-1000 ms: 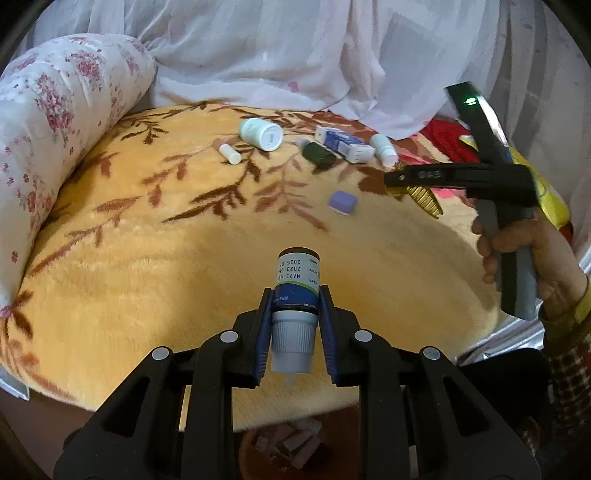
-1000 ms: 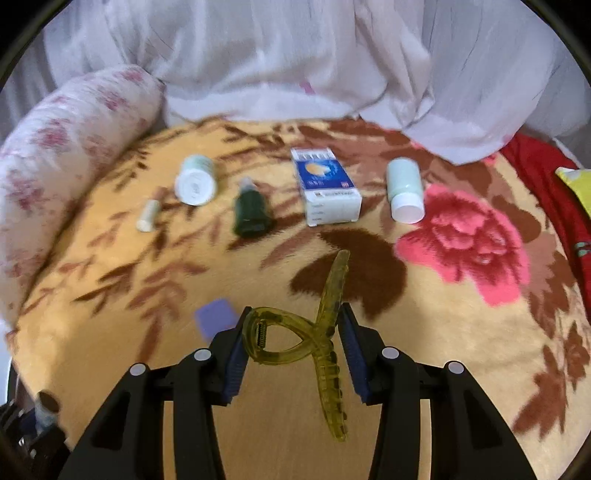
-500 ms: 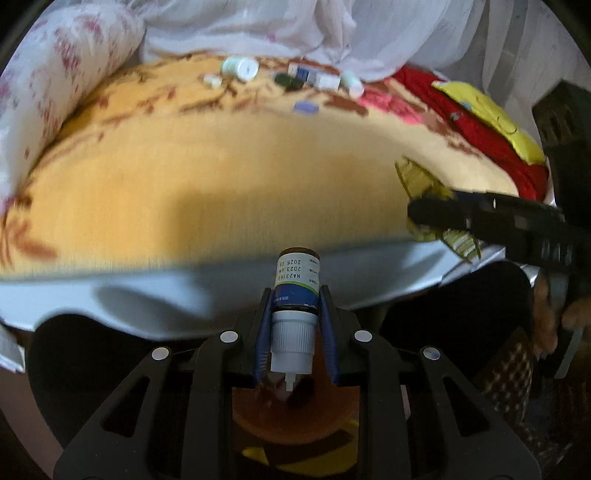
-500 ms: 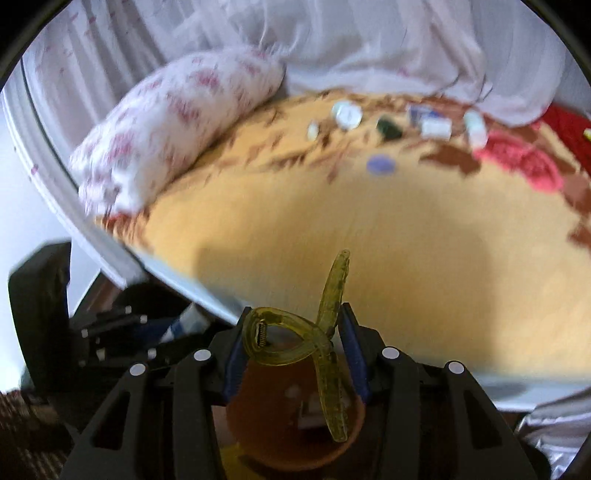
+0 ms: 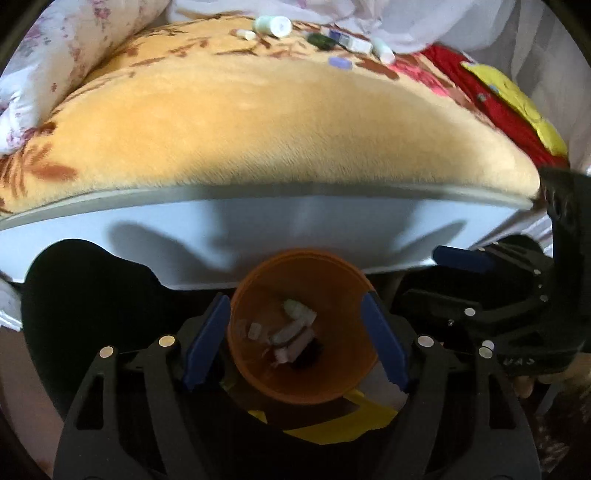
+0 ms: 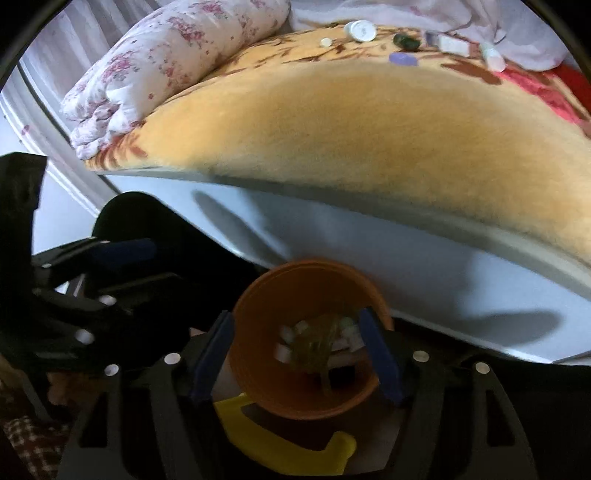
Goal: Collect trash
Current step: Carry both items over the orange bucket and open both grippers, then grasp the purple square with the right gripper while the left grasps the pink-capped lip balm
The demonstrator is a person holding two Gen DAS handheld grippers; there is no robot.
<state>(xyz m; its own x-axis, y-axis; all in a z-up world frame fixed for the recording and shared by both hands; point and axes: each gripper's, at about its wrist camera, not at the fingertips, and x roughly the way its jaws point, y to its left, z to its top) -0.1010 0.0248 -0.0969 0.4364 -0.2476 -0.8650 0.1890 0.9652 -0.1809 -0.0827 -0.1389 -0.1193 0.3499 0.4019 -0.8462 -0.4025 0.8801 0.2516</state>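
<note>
An orange bin stands on the floor beside the bed, with white scraps and a dark bottle inside. My left gripper is open and empty above it. In the right wrist view the same bin holds the yellow-green hair claw among the scraps. My right gripper is open and empty above the bin. Several items lie far back on the orange blanket: a white jar, a dark green bottle, a blue-white box, a purple pad.
The bed's white edge runs across just beyond the bin. A floral pillow lies at the left. A yellow object lies on the floor by the bin. Red and yellow cloth is at the right.
Both grippers swung down from the bed to the bin and opened. The small bottle left my left gripper and the hair claw left my right gripper; both now lie in the bin.
</note>
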